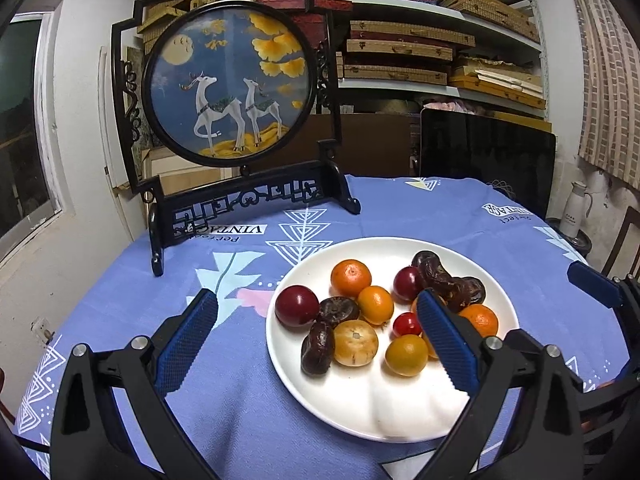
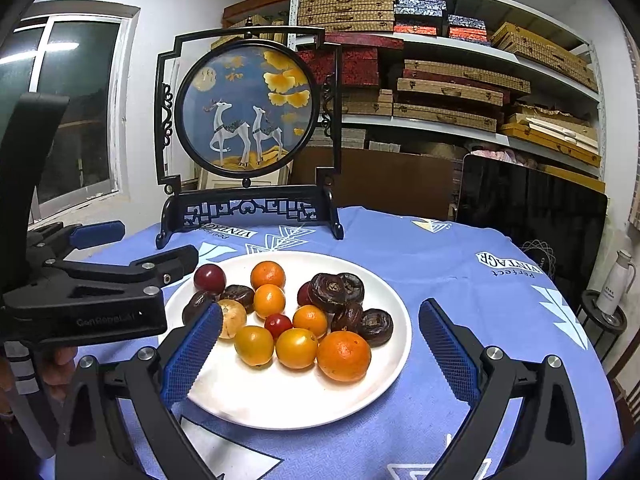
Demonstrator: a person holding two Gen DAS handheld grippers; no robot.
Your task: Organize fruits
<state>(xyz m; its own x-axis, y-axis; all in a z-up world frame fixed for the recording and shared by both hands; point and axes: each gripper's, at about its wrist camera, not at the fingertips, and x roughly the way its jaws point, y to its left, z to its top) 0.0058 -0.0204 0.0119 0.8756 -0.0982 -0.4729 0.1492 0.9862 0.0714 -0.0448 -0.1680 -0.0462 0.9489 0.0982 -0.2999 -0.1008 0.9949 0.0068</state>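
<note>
Both grippers hovering over blue-clothed table (image 2: 460,264), fingers spread wide, holding nothing. Left gripper (image 1: 316,340); right gripper (image 2: 320,354). Fruits piled on white plate (image 2: 280,404): oranges, red cherry tomato (image 2: 277,324), dark wrinkled pieces, possibly dried.

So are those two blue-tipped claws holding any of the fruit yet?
No. Both the left gripper and the right gripper are open and empty; all the fruit lies on the round white plate.
</note>
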